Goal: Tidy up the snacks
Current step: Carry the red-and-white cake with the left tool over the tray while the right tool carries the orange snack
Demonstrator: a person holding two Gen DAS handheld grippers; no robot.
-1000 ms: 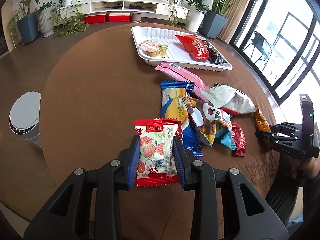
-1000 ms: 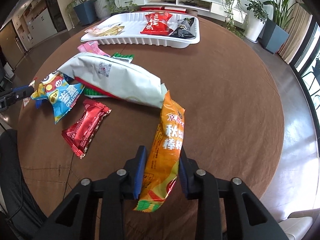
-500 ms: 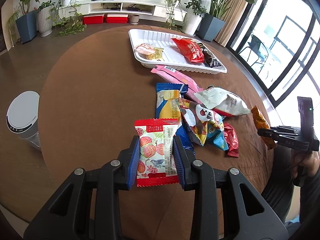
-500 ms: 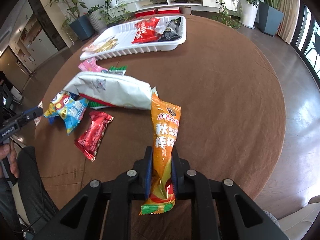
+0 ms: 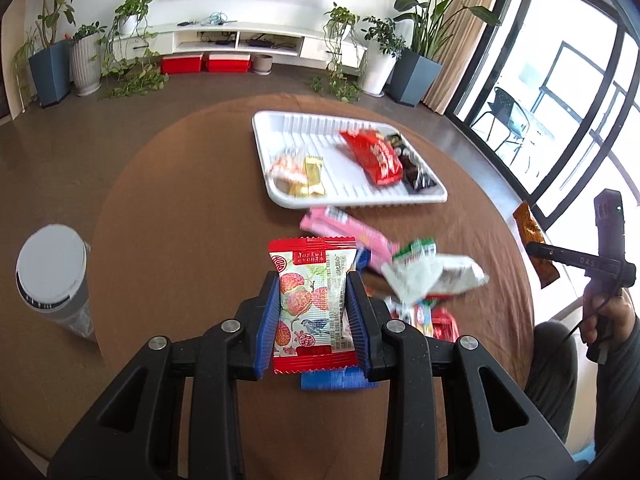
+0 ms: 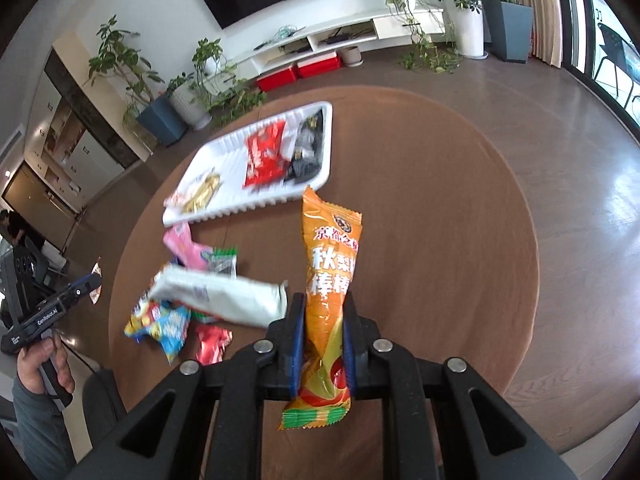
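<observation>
left gripper [image 5: 313, 312]: fingers clamped on red-edged fruit packet [image 5: 312, 300], lower centre, above the table [image 5: 180, 200] | right gripper [image 6: 322, 332]: fingers pinching orange packet [image 6: 330, 280], lower centre | white tray [image 5: 280, 128]: upper centre, holds four packets | loose snack pile [image 5: 424, 280]: between tray and grippers

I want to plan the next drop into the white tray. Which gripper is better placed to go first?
Probably the right. The right gripper holds the orange packet, whose tip already nears the white tray. The left gripper holds the red-edged packet, with loose snacks between it and the tray.
</observation>
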